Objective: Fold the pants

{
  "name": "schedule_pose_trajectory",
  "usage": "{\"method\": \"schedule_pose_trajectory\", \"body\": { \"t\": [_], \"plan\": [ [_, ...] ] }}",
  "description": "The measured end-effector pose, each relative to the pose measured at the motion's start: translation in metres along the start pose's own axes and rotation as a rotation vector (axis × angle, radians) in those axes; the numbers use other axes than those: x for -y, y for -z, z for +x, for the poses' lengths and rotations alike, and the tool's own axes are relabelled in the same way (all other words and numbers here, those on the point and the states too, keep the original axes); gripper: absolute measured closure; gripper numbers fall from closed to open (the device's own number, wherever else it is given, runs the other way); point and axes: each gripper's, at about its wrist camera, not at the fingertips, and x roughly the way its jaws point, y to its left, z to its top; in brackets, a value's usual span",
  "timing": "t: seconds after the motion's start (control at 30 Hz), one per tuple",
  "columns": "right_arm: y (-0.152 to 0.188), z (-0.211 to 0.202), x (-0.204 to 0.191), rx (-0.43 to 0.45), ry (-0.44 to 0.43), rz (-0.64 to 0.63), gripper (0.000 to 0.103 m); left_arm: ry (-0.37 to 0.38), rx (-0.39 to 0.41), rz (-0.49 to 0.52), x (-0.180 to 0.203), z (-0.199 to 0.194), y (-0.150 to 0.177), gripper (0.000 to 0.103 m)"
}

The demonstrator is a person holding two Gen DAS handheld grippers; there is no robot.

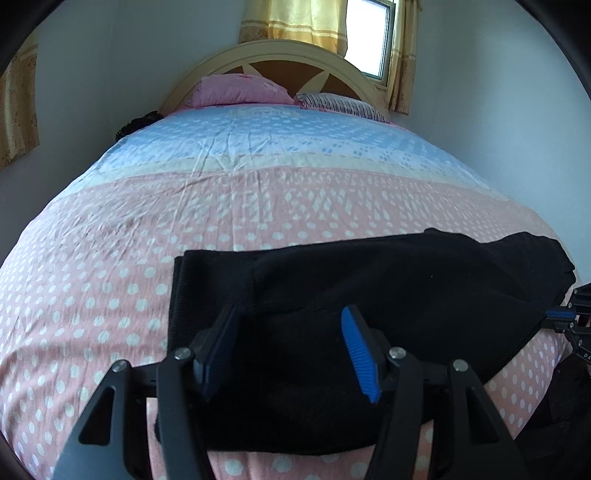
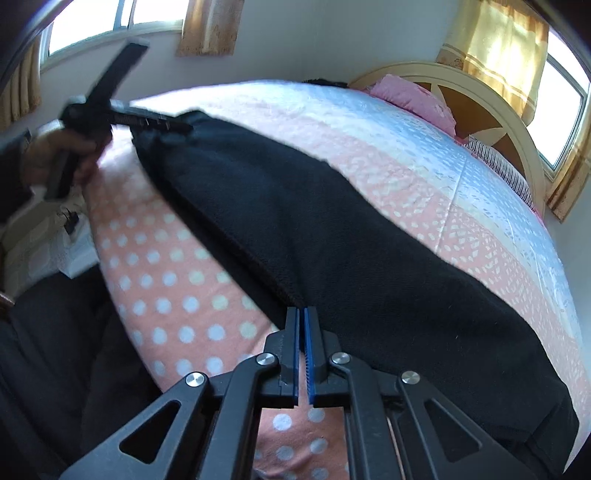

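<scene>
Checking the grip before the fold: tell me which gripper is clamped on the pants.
The right gripper, blue pads pressed together on the black pants' near edge. The left gripper is open, fingers spread over the fabric.

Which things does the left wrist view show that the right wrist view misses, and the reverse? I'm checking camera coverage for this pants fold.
Only the left wrist view: the left hand-held gripper open over the black fabric pants, and the whole arched cream headboard.

Only the right wrist view: the right hand-held gripper shut on the pants' near edge, the person's hand, and a second window at upper left.

Both: pants, pink polka-dot bedspread, pink pillow, yellow curtains.
</scene>
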Motion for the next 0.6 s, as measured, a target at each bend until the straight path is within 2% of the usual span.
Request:
{"method": "schedule_pose_trajectory", "body": {
  "t": [0.2, 0.3, 0.37, 0.4, 0.5, 0.6],
  "plan": [
    [0.003, -0.008, -0.008, 0.012, 0.003, -0.012, 0.101, 0.000, 0.010, -0.004, 0.008, -0.007, 0.002, 0.042],
    [0.003, -0.007, -0.007, 0.032, 0.023, -0.011, 0.100, 0.016, 0.040, 0.050, 0.028, -0.019, 0.000, 0.042],
    [0.002, -0.011, -0.002, 0.041, 0.031, 0.013, 0.098, 0.025, 0.061, 0.103, 0.048, -0.025, -0.002, 0.033],
    [0.004, -0.014, 0.004, 0.040, 0.010, 0.046, 0.093, 0.036, 0.067, 0.119, 0.058, -0.026, -0.003, 0.030],
    [0.018, -0.032, 0.040, 0.044, -0.062, 0.210, 0.071, 0.101, 0.053, 0.155, 0.086, -0.025, -0.009, 0.030],
    [0.044, -0.055, 0.085, 0.057, -0.065, 0.387, 0.070, 0.148, 0.051, 0.218, 0.120, -0.023, -0.010, 0.030]
  ]
}}
